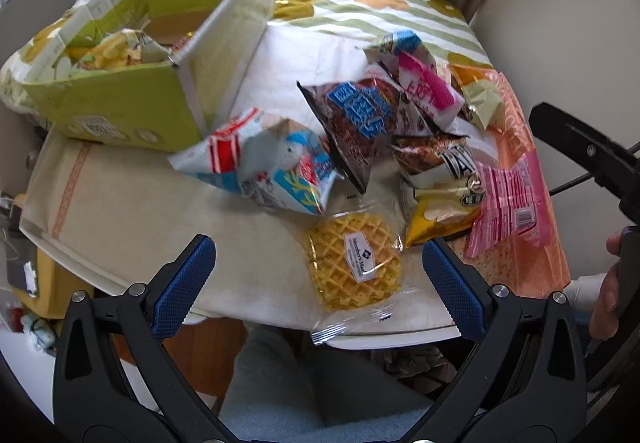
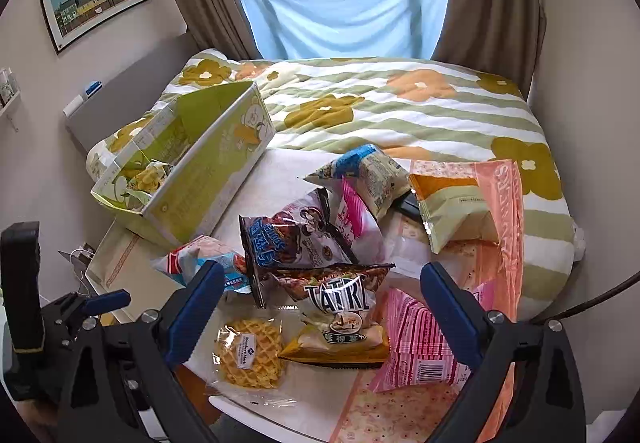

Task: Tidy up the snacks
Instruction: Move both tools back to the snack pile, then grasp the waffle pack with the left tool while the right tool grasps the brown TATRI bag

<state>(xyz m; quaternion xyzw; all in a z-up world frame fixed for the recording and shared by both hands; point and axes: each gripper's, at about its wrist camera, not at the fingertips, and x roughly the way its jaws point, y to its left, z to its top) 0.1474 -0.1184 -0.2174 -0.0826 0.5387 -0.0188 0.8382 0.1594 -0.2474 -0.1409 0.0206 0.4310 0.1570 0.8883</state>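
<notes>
A white tabletop (image 2: pixel 280 171) beside a bed with a quilted cover (image 2: pixel 400 111) of green stripes and flat orange and mustard flowers carries a loose heap of snack packets. At the far left stands an open green cardboard box (image 1: pixel 120 111), rectangular and straight-walled, holding one crinkled packet of yellow crisps (image 1: pixel 112 51). Nearest the table's front edge lies a round, lattice-patterned waffle (image 1: pixel 354 263) sealed in clear, glossy film with a white label. Behind it lie a white-and-blue foil bag (image 1: pixel 276 171) with red stripes, a dark triangular foil bag (image 1: pixel 352 123) with blue lettering, a brown-and-yellow bag (image 2: pixel 340 307) bearing bold white letters, a pink-and-white packet (image 1: pixel 428 91), and a pale green pillow-shaped pouch (image 2: pixel 456 215). A large flat peach-pink wrapper (image 2: pixel 500 227) with a barcode label lies at the right, partly under the others. The left gripper (image 1: pixel 320 279) hovers over the front edge, its black frame ending in blue, ribbed fingers (image 1: pixel 184 283) spread wide apart and holding nothing, with the waffle lying between and just beyond them. The right gripper (image 2: pixel 324 311) likewise has its blue fingers (image 2: pixel 452 315) wide apart and empty, framing the brown-and-yellow bag and the waffle. A hand (image 1: pixel 604 283) grips the right tool's handle at the edge of the left view.
</notes>
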